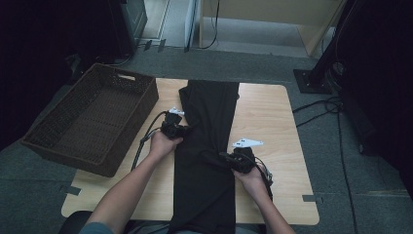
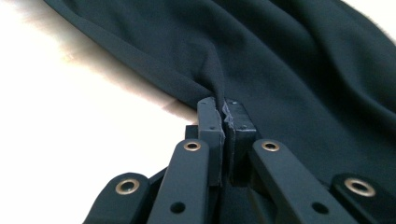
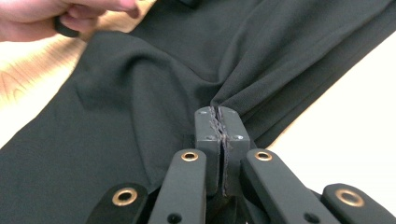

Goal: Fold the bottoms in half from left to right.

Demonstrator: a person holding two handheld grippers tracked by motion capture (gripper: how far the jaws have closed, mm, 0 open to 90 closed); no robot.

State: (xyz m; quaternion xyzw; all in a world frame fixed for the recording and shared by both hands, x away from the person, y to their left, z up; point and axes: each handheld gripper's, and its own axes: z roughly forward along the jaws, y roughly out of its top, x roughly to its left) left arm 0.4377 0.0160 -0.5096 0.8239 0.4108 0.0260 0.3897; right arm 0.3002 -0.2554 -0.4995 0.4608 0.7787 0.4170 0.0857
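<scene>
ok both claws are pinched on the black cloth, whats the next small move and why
Probably lift both claws a little together and start carrying the fold across. The left claw is shut on a pleat at the edge of the black cloth, and the right claw is shut on a gathered fold of it too. The cloth lies long and flat down the table, so both grips look ready for a fold.

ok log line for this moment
left hand-held gripper: shut on cloth | right hand-held gripper: shut on cloth | basket: left of table

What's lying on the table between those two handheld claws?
A stretch of the black garment runs between the left gripper and the right gripper, as the high view shows; each is pinching a fold of it.
</scene>
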